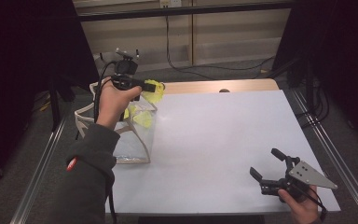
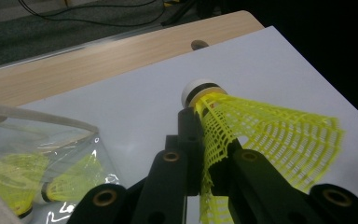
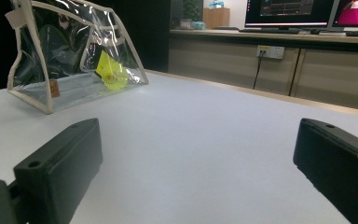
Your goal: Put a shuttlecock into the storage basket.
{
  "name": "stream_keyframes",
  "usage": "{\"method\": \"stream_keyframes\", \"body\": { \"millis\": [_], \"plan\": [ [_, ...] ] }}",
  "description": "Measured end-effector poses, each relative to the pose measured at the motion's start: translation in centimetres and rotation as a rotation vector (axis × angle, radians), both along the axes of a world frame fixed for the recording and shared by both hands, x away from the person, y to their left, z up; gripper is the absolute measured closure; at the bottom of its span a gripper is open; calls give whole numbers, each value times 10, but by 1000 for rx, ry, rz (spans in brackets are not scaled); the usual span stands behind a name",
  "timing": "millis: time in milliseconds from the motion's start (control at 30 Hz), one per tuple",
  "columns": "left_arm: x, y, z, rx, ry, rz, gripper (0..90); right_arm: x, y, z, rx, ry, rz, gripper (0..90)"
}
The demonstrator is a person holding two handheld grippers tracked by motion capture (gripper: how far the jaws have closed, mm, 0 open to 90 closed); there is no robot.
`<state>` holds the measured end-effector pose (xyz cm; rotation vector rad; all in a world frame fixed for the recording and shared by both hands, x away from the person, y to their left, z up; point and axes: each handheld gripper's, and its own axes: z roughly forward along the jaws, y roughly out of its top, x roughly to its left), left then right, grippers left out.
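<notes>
A yellow mesh-skirted plastic shuttlecock with a white cork tip is held sideways above the open top of a clear plastic bag with cream trim. More yellow shuttlecocks lie inside that upright bag.

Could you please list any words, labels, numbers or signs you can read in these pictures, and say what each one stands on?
No text reads clearly.
Small brown tag on the clear pouch: too small to read.
Red patch on the person's left sleeve: blurred, unreadable.
Monitor screens behind the table: content too small to read.
Yellow shuttlecock held in the left gripper: no print visible.
Right gripper: no markings visible.
</notes>
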<state>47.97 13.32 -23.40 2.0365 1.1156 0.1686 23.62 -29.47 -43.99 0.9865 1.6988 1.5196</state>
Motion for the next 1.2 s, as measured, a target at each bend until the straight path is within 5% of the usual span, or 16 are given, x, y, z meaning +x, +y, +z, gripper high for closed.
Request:
{"method": "stream_keyframes", "body": {
  "millis": [1200],
  "plan": [
    [-1,25,11,25,-2,31,872,0,1,0,3,-1,-2,13]
  ]
}}
